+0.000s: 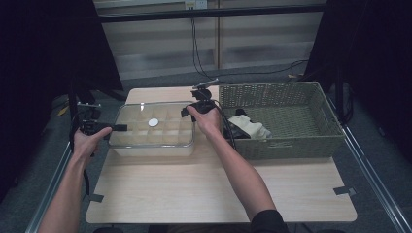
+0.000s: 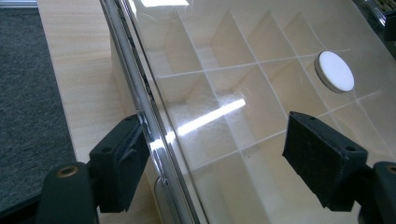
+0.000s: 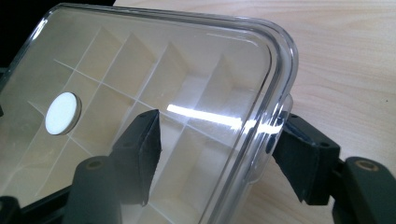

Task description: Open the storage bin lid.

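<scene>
The clear compartment box [image 1: 153, 130] sits on the left half of the wooden table [image 1: 218, 194], its long axis running left to right across the person's front. A clear lid [image 2: 243, 93] covers it, with a white round disc [image 1: 153, 122] near the lid's centre and a grid of dividers visible through it.

The left gripper [image 1: 116, 128] is at the box's left short edge. In the left gripper view its jaws straddle the lid's rim: one pad lies against the outer edge and the other stands apart above the lid surface, so I judge this gripper open, not clamping.

The right gripper [image 1: 192, 109] is at the far right corner. In the right gripper view one jaw is over the lid and the other is outside the rounded corner, at or very near the rim; the inner pad appears clear of the plastic. I read it as spread around the corner, not yet gripping.

Each hand is thus posted at one end of the long axis, the box lying between them; a lid lift would appear to turn on both closing across the rim.

To the right, just beside the box, stands a woven basket [image 1: 320, 141] holding black and white items [image 1: 248, 127].

No brand, label or legible writing found.
</scene>
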`<state>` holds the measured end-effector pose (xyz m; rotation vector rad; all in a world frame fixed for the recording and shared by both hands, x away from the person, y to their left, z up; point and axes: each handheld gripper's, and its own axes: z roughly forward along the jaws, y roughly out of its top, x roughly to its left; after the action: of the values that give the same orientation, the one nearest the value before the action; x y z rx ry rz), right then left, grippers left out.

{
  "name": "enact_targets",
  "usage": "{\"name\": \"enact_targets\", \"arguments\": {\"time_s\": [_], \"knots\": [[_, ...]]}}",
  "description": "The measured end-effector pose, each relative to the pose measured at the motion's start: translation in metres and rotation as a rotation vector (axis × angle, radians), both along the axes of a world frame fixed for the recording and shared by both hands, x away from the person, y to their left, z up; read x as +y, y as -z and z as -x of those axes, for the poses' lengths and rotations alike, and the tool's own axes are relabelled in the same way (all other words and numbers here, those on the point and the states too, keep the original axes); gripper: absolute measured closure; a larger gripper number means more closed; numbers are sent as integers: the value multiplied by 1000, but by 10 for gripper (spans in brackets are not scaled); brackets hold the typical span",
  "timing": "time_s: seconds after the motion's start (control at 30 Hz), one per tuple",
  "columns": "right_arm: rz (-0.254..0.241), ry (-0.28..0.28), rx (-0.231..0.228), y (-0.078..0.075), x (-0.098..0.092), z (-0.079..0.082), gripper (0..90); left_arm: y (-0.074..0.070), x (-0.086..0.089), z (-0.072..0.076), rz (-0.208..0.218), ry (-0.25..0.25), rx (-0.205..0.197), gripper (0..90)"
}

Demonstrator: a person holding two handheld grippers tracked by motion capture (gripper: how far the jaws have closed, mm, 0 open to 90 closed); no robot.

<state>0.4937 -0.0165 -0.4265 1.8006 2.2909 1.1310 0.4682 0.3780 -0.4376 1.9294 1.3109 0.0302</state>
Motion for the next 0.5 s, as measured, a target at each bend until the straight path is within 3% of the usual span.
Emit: {"name": "enact_targets", "arguments": {"time_s": [0.4,0.47,0.5], "knots": [[-26,-8,-36,-7,-3,4,360,-6,3,2,30,-12,-25,235],[-27,-3,-37,-7,-3,4,370,-5,3,3,6,-6,-28,252],[-25,-4,-36,-7,-3,4,374,-4,3,3,13,-19,-33,270]]}}
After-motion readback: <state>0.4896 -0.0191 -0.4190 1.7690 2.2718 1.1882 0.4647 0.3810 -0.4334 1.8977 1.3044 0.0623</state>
